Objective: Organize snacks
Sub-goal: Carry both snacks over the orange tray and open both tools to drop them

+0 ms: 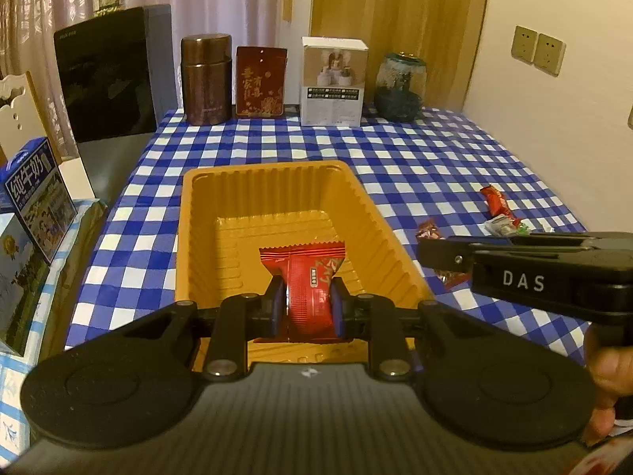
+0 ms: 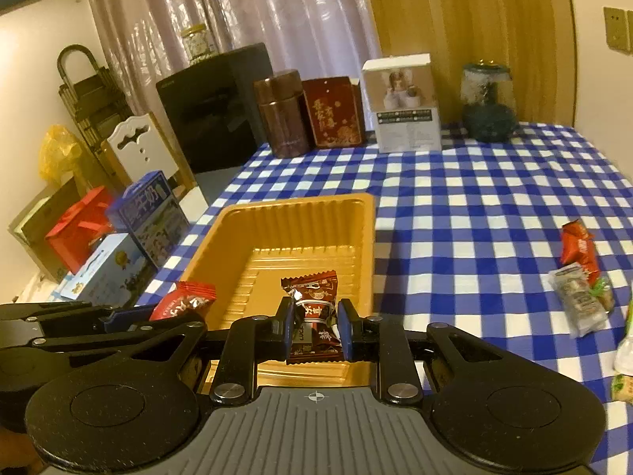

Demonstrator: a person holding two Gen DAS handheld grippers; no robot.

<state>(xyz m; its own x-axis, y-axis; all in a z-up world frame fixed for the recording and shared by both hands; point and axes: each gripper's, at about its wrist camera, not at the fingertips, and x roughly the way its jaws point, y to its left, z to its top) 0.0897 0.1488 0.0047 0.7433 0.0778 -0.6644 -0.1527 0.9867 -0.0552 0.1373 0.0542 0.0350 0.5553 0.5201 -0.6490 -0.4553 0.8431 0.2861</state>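
A yellow plastic tray (image 1: 190, 213) sits on the blue checked tablecloth; it also shows in the right wrist view (image 2: 368, 237). My left gripper (image 1: 306, 303) is shut on a red snack packet (image 1: 308, 277) and holds it over the tray's near end. My right gripper (image 2: 316, 324) is shut on a dark brown snack packet (image 2: 312, 297), also over the tray's near end. In the right wrist view the left gripper's packet (image 2: 186, 301) shows at the left. In the left wrist view the right gripper's body comes in from the right; its fingertips are hidden.
Loose snacks lie on the cloth to the right: a red packet (image 2: 577, 245), a clear wrapped one (image 2: 577, 297), more at the right edge. A brown canister (image 1: 205, 79), red box (image 1: 261, 81), white box (image 1: 332, 81) and jar (image 1: 399, 87) line the back. Milk cartons (image 1: 35, 194) stand left.
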